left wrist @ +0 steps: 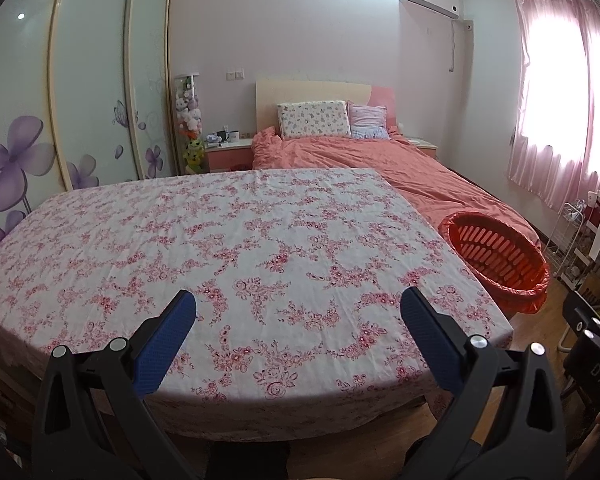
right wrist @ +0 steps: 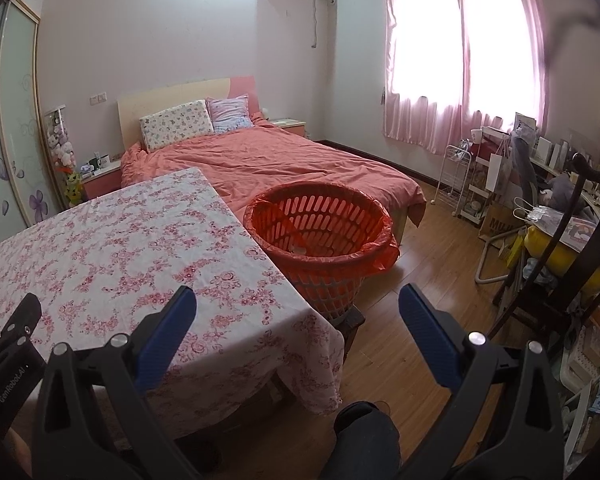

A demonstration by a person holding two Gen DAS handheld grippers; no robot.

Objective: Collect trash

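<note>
A red slotted trash basket (right wrist: 320,236) lined with a red bag stands on a stool at the table's right side; it also shows in the left wrist view (left wrist: 496,256). A small pale scrap (right wrist: 298,247) lies inside it. My left gripper (left wrist: 298,312) is open and empty, held over the near edge of the table (left wrist: 236,240) with the pink floral cloth. My right gripper (right wrist: 298,312) is open and empty, above the table's near right corner (right wrist: 140,248) and the floor. No loose trash shows on the cloth.
A bed (right wrist: 268,164) with a salmon cover lies behind the table. A mirrored wardrobe (left wrist: 80,80) is on the left. Racks, bags and a cluttered desk (right wrist: 540,208) line the right wall under the window. A dark chair (right wrist: 560,264) stands at right on the wooden floor (right wrist: 420,272).
</note>
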